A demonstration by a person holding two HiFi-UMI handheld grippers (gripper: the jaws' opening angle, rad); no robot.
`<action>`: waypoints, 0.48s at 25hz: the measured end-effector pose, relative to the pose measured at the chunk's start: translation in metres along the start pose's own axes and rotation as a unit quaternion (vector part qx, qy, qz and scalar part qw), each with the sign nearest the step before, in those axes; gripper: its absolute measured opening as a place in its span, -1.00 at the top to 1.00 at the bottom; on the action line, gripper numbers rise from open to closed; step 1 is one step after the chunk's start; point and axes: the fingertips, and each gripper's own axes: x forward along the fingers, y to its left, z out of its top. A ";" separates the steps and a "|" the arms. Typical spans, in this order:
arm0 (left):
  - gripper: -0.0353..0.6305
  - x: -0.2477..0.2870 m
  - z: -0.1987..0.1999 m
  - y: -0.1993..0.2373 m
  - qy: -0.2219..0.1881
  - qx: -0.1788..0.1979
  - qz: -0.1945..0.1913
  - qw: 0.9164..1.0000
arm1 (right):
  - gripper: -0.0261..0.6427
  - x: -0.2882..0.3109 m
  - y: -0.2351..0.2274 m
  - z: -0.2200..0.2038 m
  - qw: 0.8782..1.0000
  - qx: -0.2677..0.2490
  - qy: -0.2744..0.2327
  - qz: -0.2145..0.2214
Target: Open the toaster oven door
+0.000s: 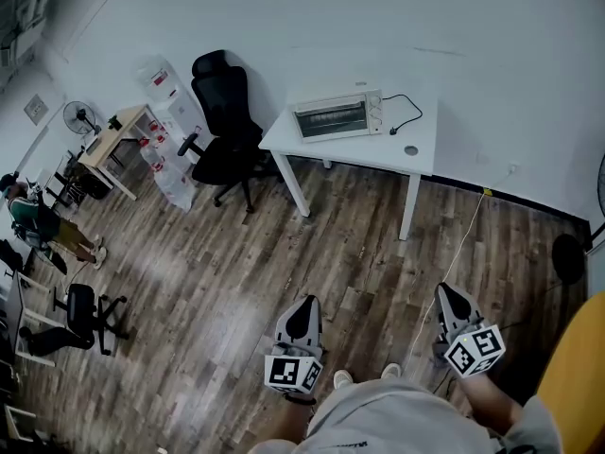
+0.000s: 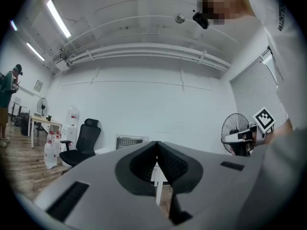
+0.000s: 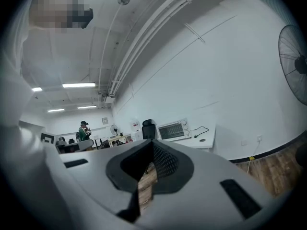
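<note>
Head view, toaster oven [image 1: 338, 115]: sits on the white table [image 1: 416, 159] by the wall, long axis running along the table; glass door shut, facing out over the wood floor [image 1: 236, 272] towards the person.
Head view, left gripper [image 1: 304, 303]: jaws together, empty, level over the floor.
Head view, right gripper [image 1: 446, 291]: jaws together, empty, beside the left one.
Head view, relation: oven well apart from both grippers, ahead of them across the floor.
Left gripper view, tool: jaws pressed tip to tip, nothing between them.
Left gripper view, oven: small, front towards the camera, just left of the jaw tips and far beyond; black office chair [image 2: 84, 140] to its left.
Right gripper view, tool: tips meet, nothing held; only floor shows through the slit below.
Right gripper view, oven: door shut, right of the jaw tips, far off; its cord [image 3: 201, 130] lies on the table.
</note>
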 end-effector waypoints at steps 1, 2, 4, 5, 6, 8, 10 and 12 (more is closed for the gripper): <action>0.87 0.003 -0.001 -0.004 0.001 0.002 0.001 1.000 | 0.87 -0.001 -0.004 0.001 1.000 0.000 0.002 0.001; 0.87 0.006 -0.004 -0.009 0.002 0.002 0.001 1.000 | 0.87 -0.002 -0.009 0.001 1.000 0.000 0.004 0.002; 0.87 0.009 -0.010 -0.018 0.001 -0.003 0.003 1.000 | 0.87 -0.005 -0.018 0.001 1.000 0.001 0.008 0.005; 0.87 0.010 -0.011 -0.023 -0.001 -0.005 0.005 1.000 | 0.87 -0.008 -0.022 0.000 1.000 0.001 0.010 0.006; 0.87 0.011 -0.011 -0.029 -0.002 -0.005 0.007 1.000 | 0.87 -0.010 -0.026 -0.001 1.000 0.001 0.011 0.008; 0.87 0.013 -0.012 -0.039 -0.003 -0.007 0.010 1.000 | 0.88 -0.013 -0.035 -0.003 1.000 0.004 0.013 0.008; 0.87 0.015 -0.011 -0.046 -0.001 -0.008 0.012 1.000 | 0.87 -0.013 -0.040 -0.007 1.000 0.011 0.015 0.007; 0.87 0.014 -0.010 -0.051 0.001 -0.001 0.009 1.000 | 0.87 -0.014 -0.039 -0.009 1.000 0.015 0.016 0.012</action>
